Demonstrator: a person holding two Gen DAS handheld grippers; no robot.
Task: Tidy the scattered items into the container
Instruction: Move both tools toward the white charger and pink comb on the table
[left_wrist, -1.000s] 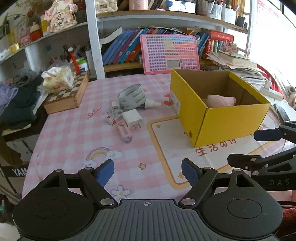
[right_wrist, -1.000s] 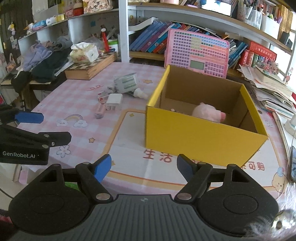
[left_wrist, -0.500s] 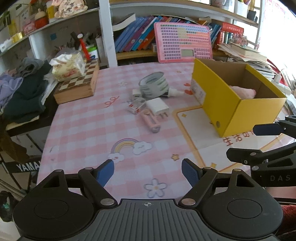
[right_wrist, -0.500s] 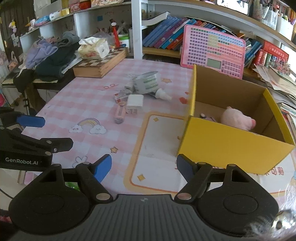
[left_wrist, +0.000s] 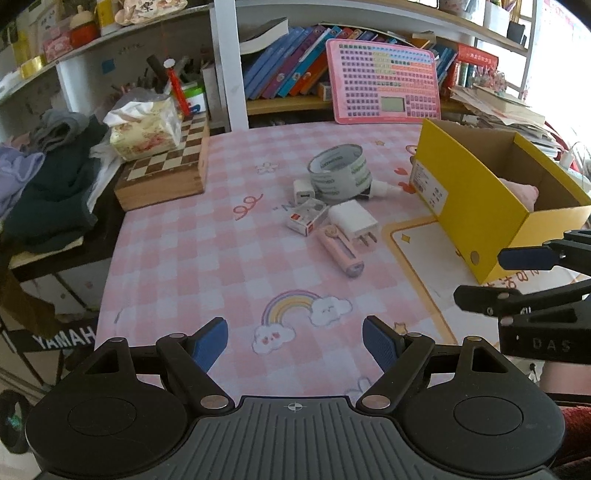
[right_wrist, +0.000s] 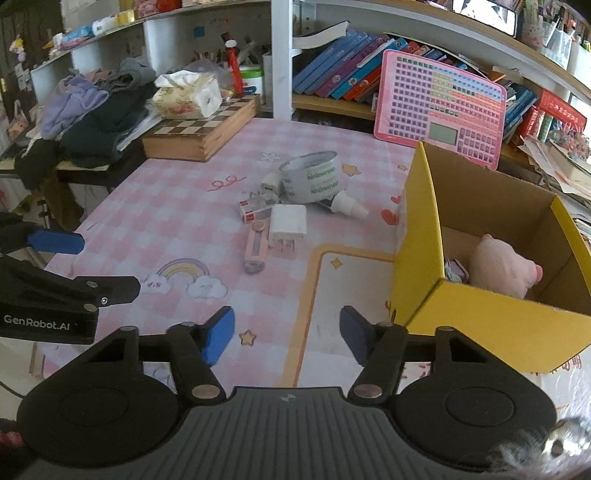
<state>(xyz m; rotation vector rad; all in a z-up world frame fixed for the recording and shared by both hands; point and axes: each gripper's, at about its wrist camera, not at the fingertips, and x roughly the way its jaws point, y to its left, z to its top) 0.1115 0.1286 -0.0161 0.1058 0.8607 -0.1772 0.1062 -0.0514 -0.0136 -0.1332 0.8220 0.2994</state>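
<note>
A yellow cardboard box (left_wrist: 476, 206) (right_wrist: 491, 325) stands at the right of the pink checked table; a pink plush pig (right_wrist: 502, 267) lies inside. Left of the box sits a small heap: a tape roll (left_wrist: 340, 173) (right_wrist: 314, 175), a white charger (left_wrist: 354, 218) (right_wrist: 288, 221), a pink stick-shaped item (left_wrist: 341, 251) (right_wrist: 255, 249), a small red-and-white packet (left_wrist: 306, 218) and a white dropper bottle (right_wrist: 345, 203). My left gripper (left_wrist: 295, 343) hovers open over the rainbow print, empty. My right gripper (right_wrist: 288, 332) hangs near the box's front corner; its jaws are closing with nothing between them.
A wooden chessboard case (left_wrist: 166, 173) with a tissue pack (left_wrist: 144, 129) stands at the back left, beside piled clothes (left_wrist: 44, 184). A pink keyboard toy (left_wrist: 384, 90) leans against the bookshelf behind the box. Papers are stacked at the far right.
Both grippers have shifted left across the table, so the heap and box slid right in each view. The right gripper's jaws have narrowed.
</note>
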